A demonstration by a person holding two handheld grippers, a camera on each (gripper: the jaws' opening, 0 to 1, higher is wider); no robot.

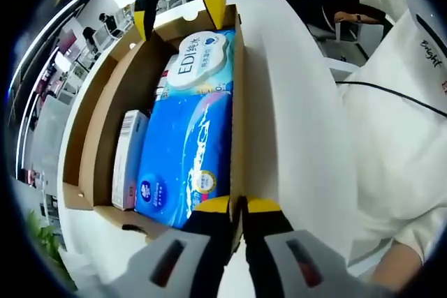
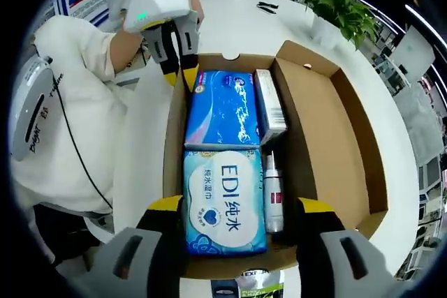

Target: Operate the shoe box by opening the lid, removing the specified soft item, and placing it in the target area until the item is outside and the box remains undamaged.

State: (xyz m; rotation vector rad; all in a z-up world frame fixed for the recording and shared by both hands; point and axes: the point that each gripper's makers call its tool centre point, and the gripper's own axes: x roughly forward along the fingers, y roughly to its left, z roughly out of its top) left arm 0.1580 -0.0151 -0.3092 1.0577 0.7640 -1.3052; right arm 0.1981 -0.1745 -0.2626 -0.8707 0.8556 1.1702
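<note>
The EDI wet-wipe pack point(image 2: 225, 200) lies flat in the open shoe box point(image 2: 349, 137) between the wide-spread jaws of the right hand-held gripper point(image 2: 237, 209), probably soft, light and slippery, best pinched across its sides, while the left hand-held gripper point(image 1: 237, 206) clamps the box wall.

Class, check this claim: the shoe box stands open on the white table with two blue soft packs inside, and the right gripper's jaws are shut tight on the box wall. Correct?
One error. In the right gripper view the right gripper is open, its jaws spread either side of the EDI wipes pack. The shoe box is open on the white table, holding that pack and the blue tissue pack.
</note>
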